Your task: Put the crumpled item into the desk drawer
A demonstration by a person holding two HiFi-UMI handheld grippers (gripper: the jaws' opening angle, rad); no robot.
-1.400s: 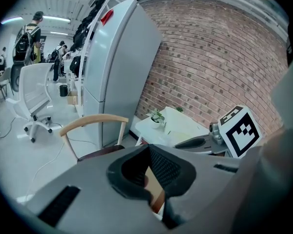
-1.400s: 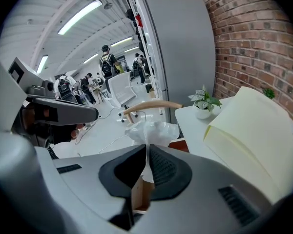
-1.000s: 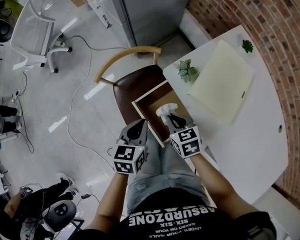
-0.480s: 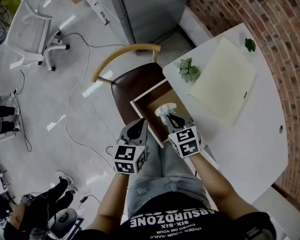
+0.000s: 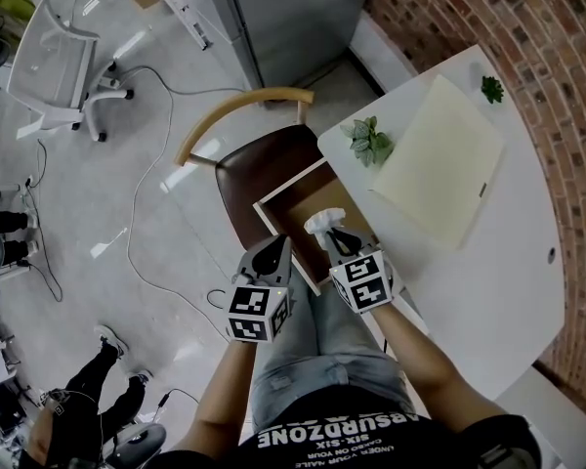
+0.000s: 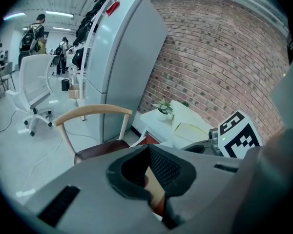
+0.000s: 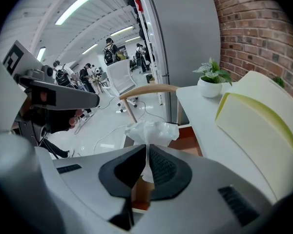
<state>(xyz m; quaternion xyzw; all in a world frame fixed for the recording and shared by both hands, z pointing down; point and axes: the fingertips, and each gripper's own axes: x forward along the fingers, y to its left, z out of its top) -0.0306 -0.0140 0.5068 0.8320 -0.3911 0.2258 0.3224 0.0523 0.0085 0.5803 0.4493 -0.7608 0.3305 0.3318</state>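
While right tool (image 5: 334, 234) clamps crumpled tissue (image 5: 322, 221) over open drawer (image 5: 295, 203), left tool (image 5: 278, 246) closed, empty; white desk (image 5: 469, 272), brick wall (image 5: 566, 66).

The left forearm (image 5: 220, 404) and the right forearm (image 5: 425, 364) reach forward from the torso, side by side and near each other (the left one on the left of the head view). The left hand-held gripper (image 5: 276, 246) points forward and down, jaws together with nothing between them. The right hand-held gripper (image 5: 334, 233) also points forward and down, jaws clamped on the white crumpled item (image 5: 324, 221)
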